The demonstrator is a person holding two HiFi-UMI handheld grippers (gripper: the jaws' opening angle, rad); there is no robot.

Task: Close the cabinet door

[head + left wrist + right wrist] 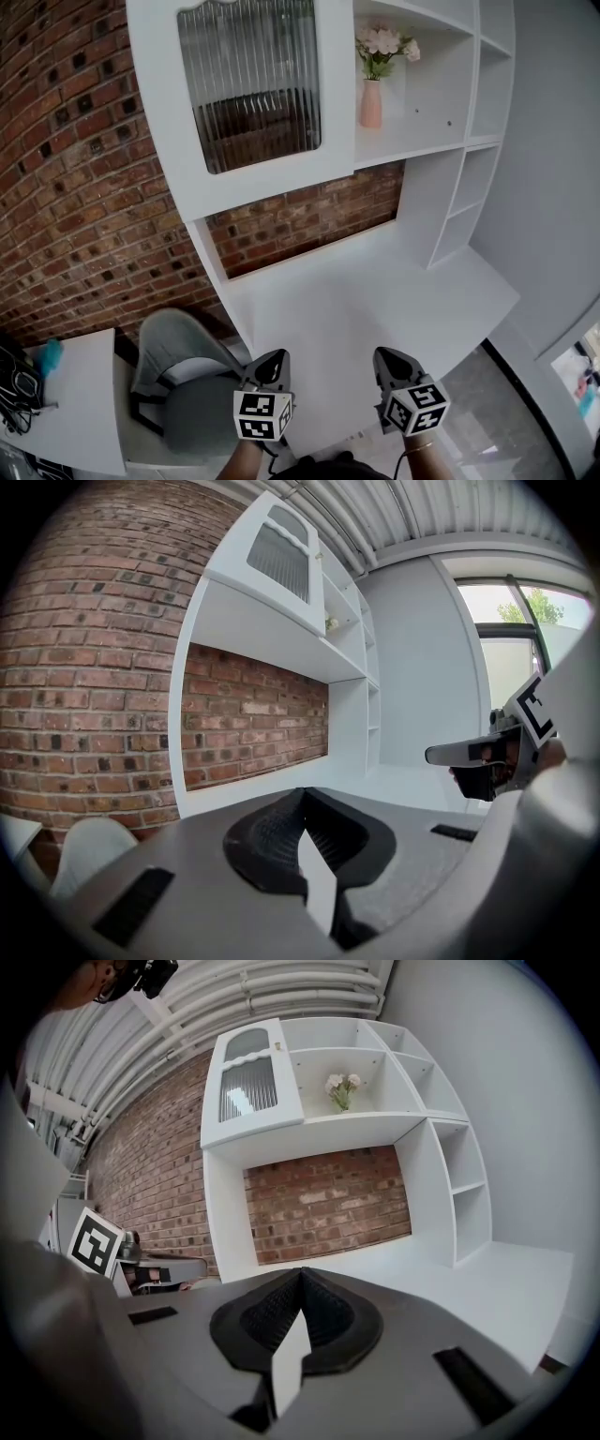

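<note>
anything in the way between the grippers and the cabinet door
Nothing visible: open air lies between the left gripper, the right gripper and the cabinet door above the desk. The flower vase stands in the neighbouring shelf compartment.

You face the door [248, 94] at the upper left of the cabinet [417, 142]; it is white, upright, with 1 ribbed glass pane [251, 80] under a scalloped arch; 1 small knob [277, 1046] sits near its top right corner; it lies flat against the cabinet front and looks shut, though you cannot rule out a thin gap.
</note>
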